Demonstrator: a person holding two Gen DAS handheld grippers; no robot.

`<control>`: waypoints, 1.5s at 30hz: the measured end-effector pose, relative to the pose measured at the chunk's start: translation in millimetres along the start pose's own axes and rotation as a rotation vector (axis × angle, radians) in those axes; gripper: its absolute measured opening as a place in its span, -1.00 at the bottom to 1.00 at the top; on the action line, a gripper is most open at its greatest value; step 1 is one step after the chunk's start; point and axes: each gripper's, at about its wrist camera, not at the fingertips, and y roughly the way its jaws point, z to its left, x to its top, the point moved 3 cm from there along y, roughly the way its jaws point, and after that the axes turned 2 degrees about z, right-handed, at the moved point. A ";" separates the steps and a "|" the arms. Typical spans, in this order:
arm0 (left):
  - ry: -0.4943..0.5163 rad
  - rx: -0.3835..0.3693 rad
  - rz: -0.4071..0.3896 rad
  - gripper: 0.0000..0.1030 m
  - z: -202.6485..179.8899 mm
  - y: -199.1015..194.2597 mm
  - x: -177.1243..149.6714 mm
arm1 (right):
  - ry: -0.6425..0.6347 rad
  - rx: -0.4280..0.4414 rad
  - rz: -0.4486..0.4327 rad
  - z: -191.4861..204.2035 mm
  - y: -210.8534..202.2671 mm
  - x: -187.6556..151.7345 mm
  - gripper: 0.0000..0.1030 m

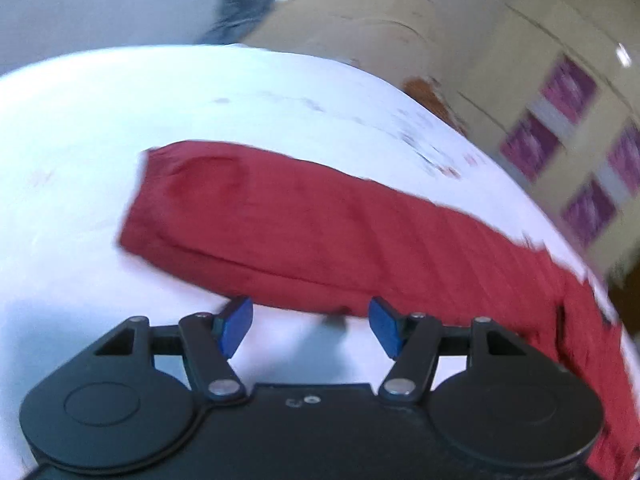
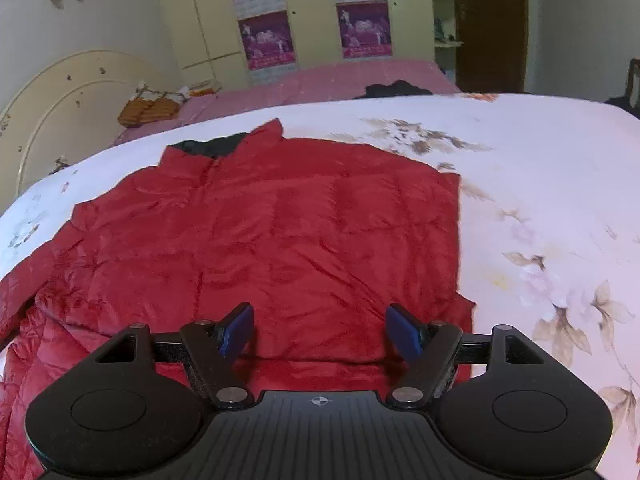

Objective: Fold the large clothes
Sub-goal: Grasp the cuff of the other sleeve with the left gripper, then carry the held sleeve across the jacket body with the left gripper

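A red quilted jacket (image 2: pixel 288 232) lies flat on a white floral bedsheet (image 2: pixel 540 184), its dark-lined collar (image 2: pixel 216 146) at the far side. Its right sleeve seems folded in, leaving a straight right edge. My right gripper (image 2: pixel 322 330) is open and empty, hovering over the jacket's near hem. In the left wrist view, which is motion-blurred, one long red sleeve (image 1: pixel 280 220) stretches out to the left on the sheet (image 1: pixel 120 100). My left gripper (image 1: pixel 310 324) is open and empty just before the sleeve's near edge.
A second bed with a pink cover (image 2: pixel 340 80) stands behind, with an orange cloth (image 2: pixel 148 110) and a dark garment (image 2: pixel 394 89) on it. A cream headboard (image 2: pixel 68 96) is at the left. A wardrobe with purple posters (image 2: pixel 268 40) lines the back wall.
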 end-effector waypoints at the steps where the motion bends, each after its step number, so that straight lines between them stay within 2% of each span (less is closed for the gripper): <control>1: -0.039 0.001 -0.012 0.21 6.5 0.9 2.4 | -0.005 0.004 -0.001 2.4 0.2 0.6 0.41; 7: -0.350 -0.099 -0.113 0.20 42.7 17.2 19.7 | -0.023 0.005 -0.021 8.6 0.1 6.6 0.41; 8: -0.377 -0.106 -0.129 0.19 44.8 20.2 22.3 | -0.020 0.002 -0.022 8.2 0.1 7.7 0.41; 10: -0.367 -0.082 -0.143 0.10 43.0 24.9 28.9 | -0.015 -0.011 -0.026 6.1 0.5 10.2 0.41; 12: -0.303 -0.032 -0.137 -0.18 35.8 29.2 36.0 | -0.007 -0.020 -0.027 4.4 1.3 12.8 0.41; 13: -0.273 -0.019 -0.125 -0.73 33.3 31.1 39.0 | -0.003 -0.021 -0.028 3.5 1.2 13.8 0.41; 14: -0.256 -0.025 -0.111 -0.82 31.5 32.9 41.9 | 0.000 -0.023 -0.028 3.3 1.8 15.1 0.13; 16: -0.178 -0.042 -0.134 -0.82 13.3 32.4 50.7 | 0.012 -0.018 -0.013 2.6 4.6 17.2 -0.16; 21: 0.067 -0.171 -0.158 -0.82 -75.6 30.7 62.7 | 0.054 -0.032 -0.026 -0.9 6.7 22.7 -0.16; 25: 0.266 -0.309 -0.130 -0.82 -165.8 35.6 49.5 | 0.087 -0.057 -0.036 -5.7 6.1 28.5 -0.16; 29: 0.467 -0.441 -0.043 -0.82 -256.0 45.1 13.2 | 0.133 -0.075 -0.034 -13.5 6.9 34.3 -0.15; 33: 0.672 -0.551 0.064 -0.82 -332.3 50.8 -42.1 | 0.160 -0.075 -0.041 -21.8 3.7 36.1 -0.15; 36: 0.785 -0.590 0.122 -0.82 -370.9 54.3 -81.4 | 0.196 -0.082 -0.046 -32.4 -0.6 33.5 -0.15; 39: 0.849 -0.626 0.171 -0.82 -394.9 56.3 -110.4 | 0.232 -0.089 -0.052 -46.3 -6.2 29.7 -0.15; 45: 0.925 -0.691 0.234 -0.83 -417.6 49.1 -158.7 | 0.293 -0.112 -0.062 -75.7 -19.1 20.3 -0.15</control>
